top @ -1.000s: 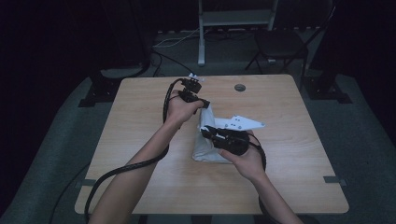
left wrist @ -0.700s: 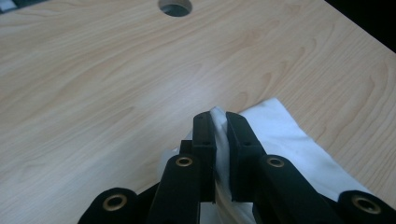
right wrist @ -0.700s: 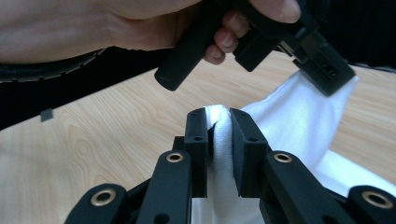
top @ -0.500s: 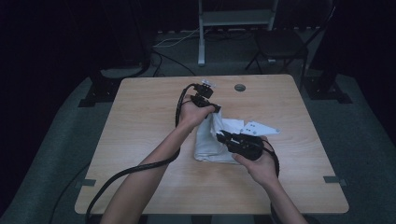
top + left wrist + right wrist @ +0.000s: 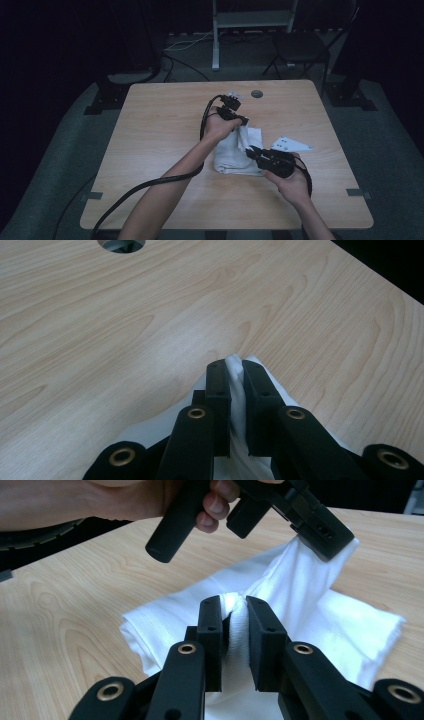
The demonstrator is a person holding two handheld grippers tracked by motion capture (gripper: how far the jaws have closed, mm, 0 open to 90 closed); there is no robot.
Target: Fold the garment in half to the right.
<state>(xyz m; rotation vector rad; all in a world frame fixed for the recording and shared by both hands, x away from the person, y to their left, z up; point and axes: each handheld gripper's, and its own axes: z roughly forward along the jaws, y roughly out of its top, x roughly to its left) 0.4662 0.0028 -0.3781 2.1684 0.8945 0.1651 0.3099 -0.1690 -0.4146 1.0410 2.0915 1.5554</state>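
On the wooden table (image 5: 150,125), mid-surface, both grippers clamp the white cloth (image 5: 231,157): left gripper (image 5: 242,120) toward the far edge, right gripper (image 5: 252,152) nearer.

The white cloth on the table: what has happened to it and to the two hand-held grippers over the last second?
Both grippers carried the white cloth rightward across the table and lowered it, so more of it now lies flat. The left gripper and right gripper each stayed clamped on a fold of cloth; nothing was released. The grey plate stayed on the right gripper, travelling with it.
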